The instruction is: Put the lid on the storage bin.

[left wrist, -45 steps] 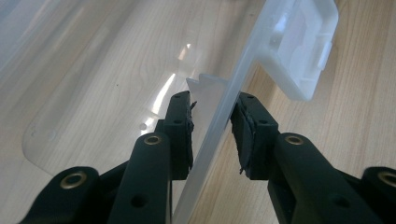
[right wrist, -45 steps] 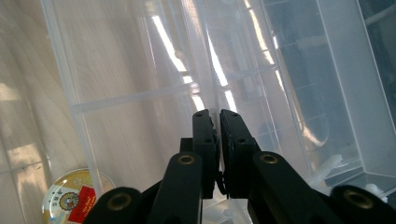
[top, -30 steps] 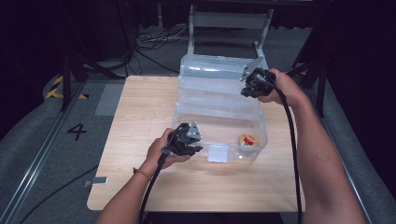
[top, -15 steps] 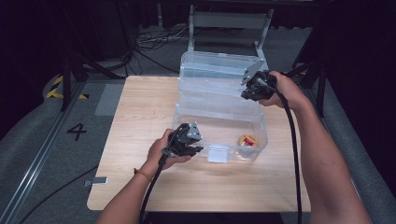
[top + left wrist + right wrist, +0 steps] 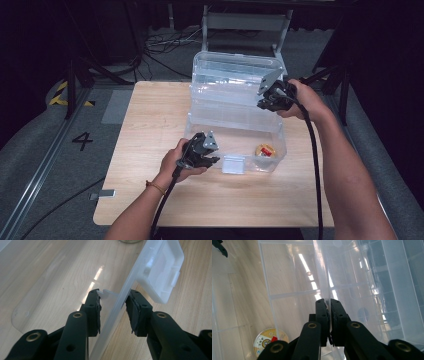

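A clear plastic storage box (image 5: 235, 135) sits on the right half of the wooden table, its long front wall facing six o'clock. Its clear lid (image 5: 235, 80) is swung up at the twelve o'clock side, standing nearly upright above the rear edge. A white latch (image 5: 233, 164) hangs open at the middle of the front wall. Inside, toward the four o'clock corner, lies a small round yellow tin (image 5: 265, 151) with red markings on top.
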`<state>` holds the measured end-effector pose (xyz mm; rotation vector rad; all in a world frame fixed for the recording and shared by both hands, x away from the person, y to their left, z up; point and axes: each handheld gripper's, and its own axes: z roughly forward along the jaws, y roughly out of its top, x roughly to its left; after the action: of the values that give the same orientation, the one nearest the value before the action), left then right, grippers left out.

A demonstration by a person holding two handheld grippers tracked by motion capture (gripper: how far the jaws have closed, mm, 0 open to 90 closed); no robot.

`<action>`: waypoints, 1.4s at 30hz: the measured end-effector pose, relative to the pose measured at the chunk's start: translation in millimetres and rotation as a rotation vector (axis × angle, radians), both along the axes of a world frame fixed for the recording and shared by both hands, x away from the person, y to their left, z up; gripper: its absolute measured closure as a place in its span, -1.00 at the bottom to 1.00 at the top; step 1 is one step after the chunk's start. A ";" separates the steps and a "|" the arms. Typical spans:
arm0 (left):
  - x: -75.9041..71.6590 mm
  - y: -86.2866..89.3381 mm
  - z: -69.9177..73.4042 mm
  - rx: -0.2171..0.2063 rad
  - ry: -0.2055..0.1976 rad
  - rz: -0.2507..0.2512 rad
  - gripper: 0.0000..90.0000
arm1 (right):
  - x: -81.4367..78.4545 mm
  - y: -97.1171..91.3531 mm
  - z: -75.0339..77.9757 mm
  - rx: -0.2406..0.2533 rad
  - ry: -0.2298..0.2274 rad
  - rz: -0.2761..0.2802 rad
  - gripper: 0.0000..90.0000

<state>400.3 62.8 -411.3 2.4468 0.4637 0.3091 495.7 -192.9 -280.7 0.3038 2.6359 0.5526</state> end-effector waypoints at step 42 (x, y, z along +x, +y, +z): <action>-2.2 -2.2 -1.1 -0.003 -0.024 0.014 0.40 | -27.1 -4.5 -6.9 0.078 -0.025 0.025 0.88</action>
<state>398.0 60.5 -412.4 2.4353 0.4711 0.3431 468.6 -197.5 -287.6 0.2865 2.6013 0.6643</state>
